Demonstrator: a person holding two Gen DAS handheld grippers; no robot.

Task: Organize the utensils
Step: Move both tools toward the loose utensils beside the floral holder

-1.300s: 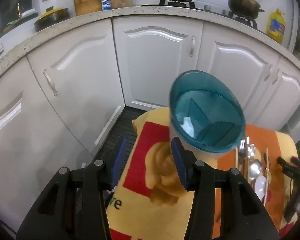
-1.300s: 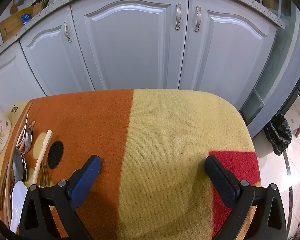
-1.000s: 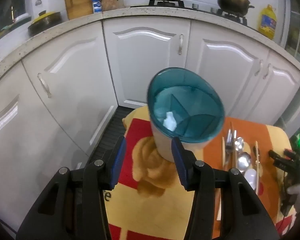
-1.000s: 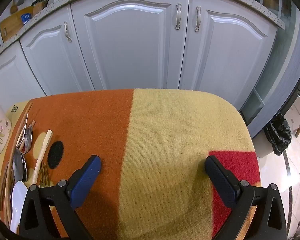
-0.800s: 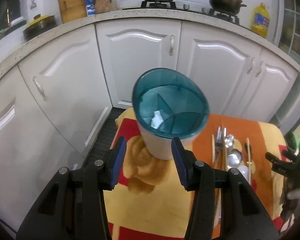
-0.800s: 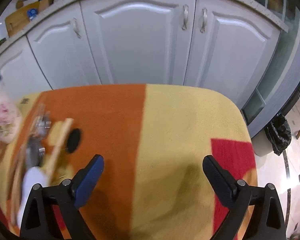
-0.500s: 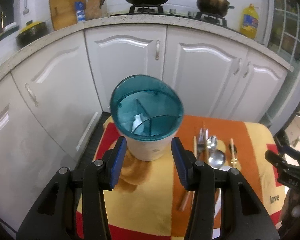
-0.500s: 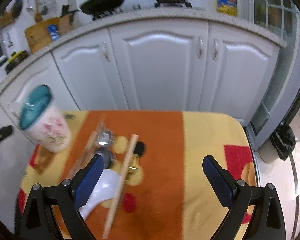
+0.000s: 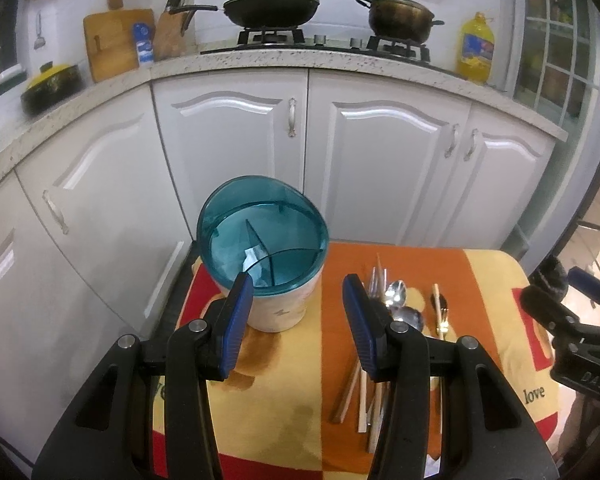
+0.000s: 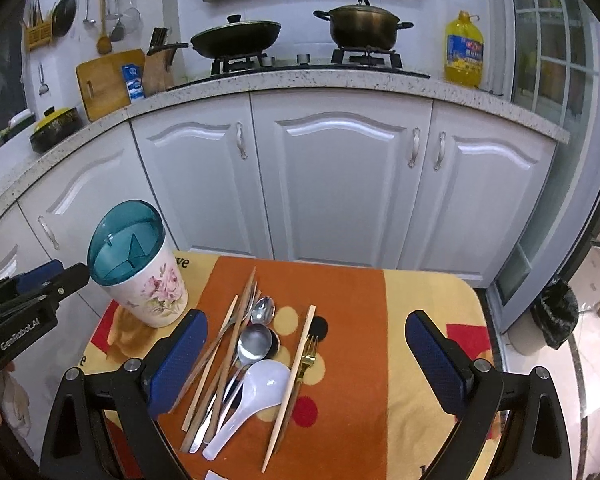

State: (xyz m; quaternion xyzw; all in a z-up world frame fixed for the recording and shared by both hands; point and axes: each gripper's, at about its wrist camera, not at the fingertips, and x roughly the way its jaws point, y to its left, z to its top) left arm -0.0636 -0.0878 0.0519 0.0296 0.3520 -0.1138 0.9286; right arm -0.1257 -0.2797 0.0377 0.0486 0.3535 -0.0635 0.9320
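Observation:
A white floral utensil holder with a teal divided top point(image 10: 138, 270) stands at the table's left; it also shows in the left wrist view point(image 9: 266, 258). Beside it on the orange cloth lie chopsticks point(image 10: 236, 334), metal spoons point(image 10: 255, 342), a white ladle spoon point(image 10: 256, 390), a gold fork point(image 10: 307, 358) and a single chopstick point(image 10: 290, 392). My left gripper point(image 9: 298, 318) is open and empty, just in front of the holder. My right gripper point(image 10: 306, 354) is open wide and empty above the utensils.
The small table wears a yellow, orange and red cloth point(image 10: 412, 360). White cabinets point(image 10: 340, 184) stand behind, with a stove, pans and an oil bottle point(image 10: 463, 50) on the counter. A black bin bag point(image 10: 556, 312) sits on the floor at right.
Both grippers have pulled back and risen; the views now take in the whole table and counter. The right gripper swung left from the bare cloth to over the utensils. Both stayed open.

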